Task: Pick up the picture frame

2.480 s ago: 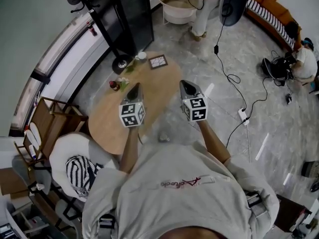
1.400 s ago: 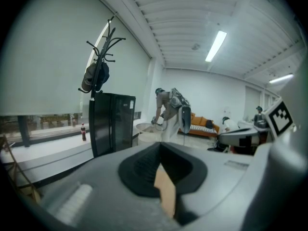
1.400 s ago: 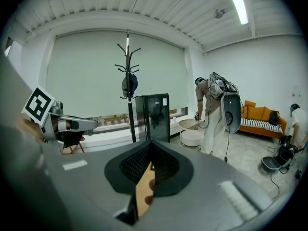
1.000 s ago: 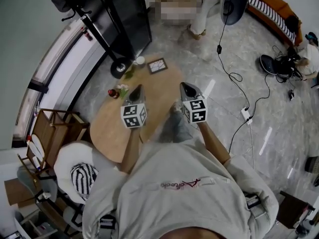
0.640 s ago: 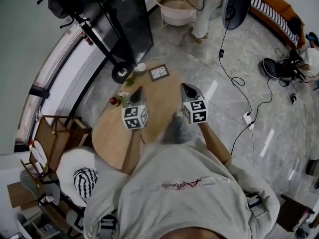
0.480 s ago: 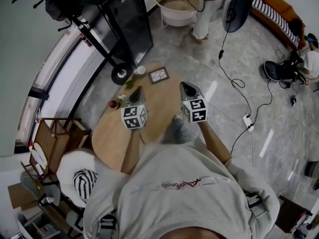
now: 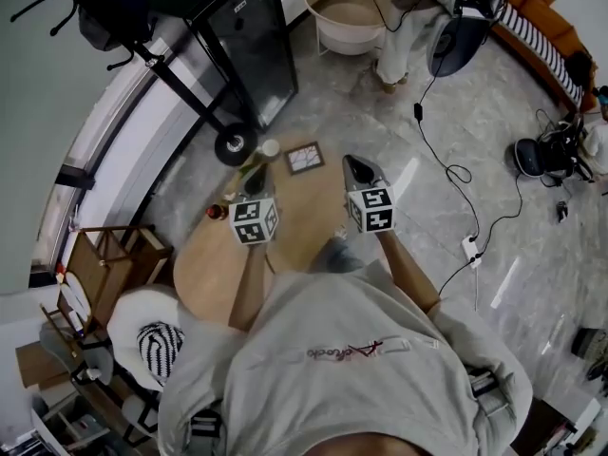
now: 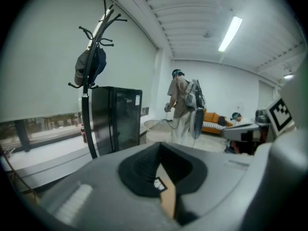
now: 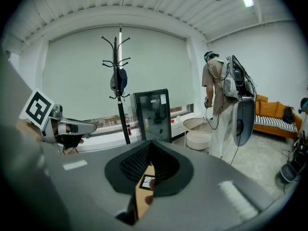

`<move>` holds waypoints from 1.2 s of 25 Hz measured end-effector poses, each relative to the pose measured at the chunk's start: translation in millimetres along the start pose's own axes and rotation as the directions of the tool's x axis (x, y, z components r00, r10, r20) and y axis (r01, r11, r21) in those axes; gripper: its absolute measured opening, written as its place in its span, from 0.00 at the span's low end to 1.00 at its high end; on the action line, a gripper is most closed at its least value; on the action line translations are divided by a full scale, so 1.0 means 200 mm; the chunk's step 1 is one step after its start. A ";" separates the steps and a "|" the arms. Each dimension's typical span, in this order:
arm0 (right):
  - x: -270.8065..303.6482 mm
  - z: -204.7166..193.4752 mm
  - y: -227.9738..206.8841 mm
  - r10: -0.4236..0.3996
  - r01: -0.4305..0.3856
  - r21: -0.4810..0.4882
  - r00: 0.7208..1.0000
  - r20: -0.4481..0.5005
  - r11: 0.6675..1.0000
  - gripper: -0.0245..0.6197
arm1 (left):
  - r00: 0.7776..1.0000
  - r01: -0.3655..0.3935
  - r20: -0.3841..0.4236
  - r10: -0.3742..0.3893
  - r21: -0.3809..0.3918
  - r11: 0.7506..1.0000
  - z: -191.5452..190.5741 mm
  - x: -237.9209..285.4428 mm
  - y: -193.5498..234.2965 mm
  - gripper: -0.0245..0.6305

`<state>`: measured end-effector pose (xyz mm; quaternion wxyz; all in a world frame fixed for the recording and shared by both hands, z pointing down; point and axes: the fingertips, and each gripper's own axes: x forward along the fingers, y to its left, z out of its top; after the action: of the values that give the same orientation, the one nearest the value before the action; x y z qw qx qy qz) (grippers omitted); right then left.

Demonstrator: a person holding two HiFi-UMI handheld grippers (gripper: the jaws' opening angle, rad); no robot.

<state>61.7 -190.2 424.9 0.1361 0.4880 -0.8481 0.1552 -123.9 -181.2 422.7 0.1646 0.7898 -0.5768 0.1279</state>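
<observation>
At the far end of the table (image 7: pixel 214 264), the picture frame (image 7: pixel 304 158) lay flat, untouched (face up, apparently). The left gripper (image 7: pixel 255 177) and right gripper (image 7: pixel 354 167), both closed and empty, hovered short of it; reaching and grasping were not yet done.

Pale grey short-sleeved shirt (image 7: pixel 351 378), red chest script (image 7: pixel 344 350); grey left tongs (image 7: pixel 256 167) and right tongs (image 7: pixel 351 163), each with marker cube (image 7: pixel 253 221).

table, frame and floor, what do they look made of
Table: probably wood or wood veneer, with an even light tan top that looks matte.
Frame: dark border, wood or plastic, too small to tell; the inside is pale with dark lines.
Floor: polished stone or tile, grey with marbled veins and bright reflections.
</observation>
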 end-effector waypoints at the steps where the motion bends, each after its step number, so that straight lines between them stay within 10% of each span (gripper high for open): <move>1: 0.03 0.02 -0.03 0.005 -0.005 0.002 1.000 -0.004 1.000 0.05 | 1.000 -0.007 -0.004 0.007 -0.002 1.000 0.02 0.04 0.01 0.04; 30: 0.55 -0.22 -0.46 0.117 -0.107 0.060 0.976 -0.185 0.992 0.05 | 0.975 -0.120 -0.190 0.111 -0.035 0.992 -0.21 0.58 0.14 0.04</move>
<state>91.6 -302.5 518.3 0.1944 0.4259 -0.8535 0.2290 -116.7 -273.3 510.9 0.2287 0.7353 -0.6065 0.1978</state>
